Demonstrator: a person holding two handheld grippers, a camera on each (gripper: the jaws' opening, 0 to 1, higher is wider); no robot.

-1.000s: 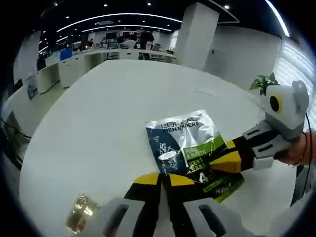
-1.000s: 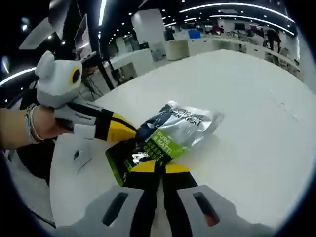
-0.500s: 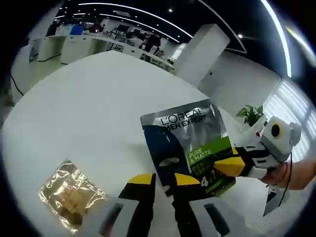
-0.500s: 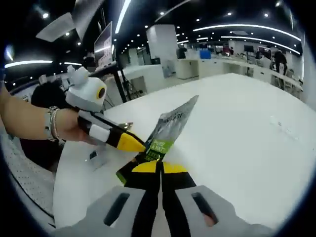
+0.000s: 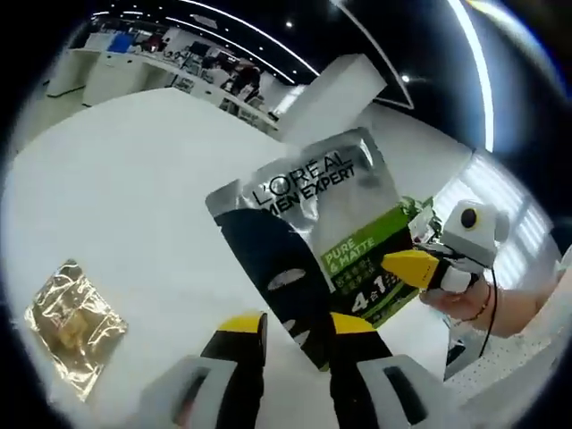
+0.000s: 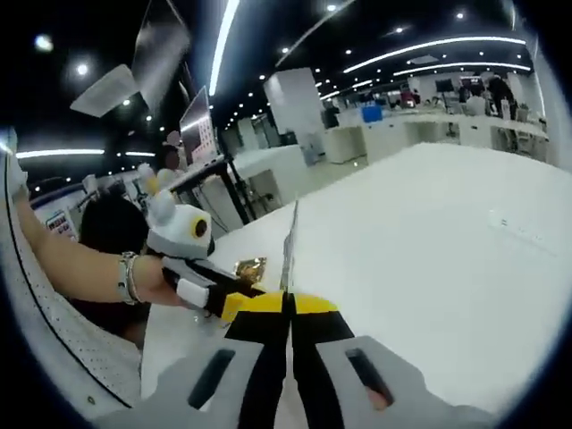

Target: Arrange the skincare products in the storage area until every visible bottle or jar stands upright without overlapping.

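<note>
Sachet [image 5: 326,237], silver and black with a green band, was lifted off the white table [image 5: 125,179], held up between both grippers. Left gripper [image 5: 295,323] had its yellow-tipped jaws closed on the sachet's near bottom edge. Right gripper [image 5: 404,264] came in from the right in the left gripper view, its yellow tip pinching the sachet's right edge at the green band; a hand [image 5: 465,304] with a bracelet held it.

In the right gripper view the sachet [image 6: 288,243] stood edge-on, a thin upright sliver rising from the right gripper [image 6: 288,304], whose jaws were clamped tight on it. Left gripper [image 6: 234,302] met it from the left, held by a hand [image 6: 156,281] with a wristband.

Small gold foil packet [image 5: 73,323] lay flat on the table, near left, well apart from the sachet; it also showed as a gold scrap [image 6: 248,266] just left of the sachet edge in the right gripper view. Office desks and ceiling lights lay far behind.
</note>
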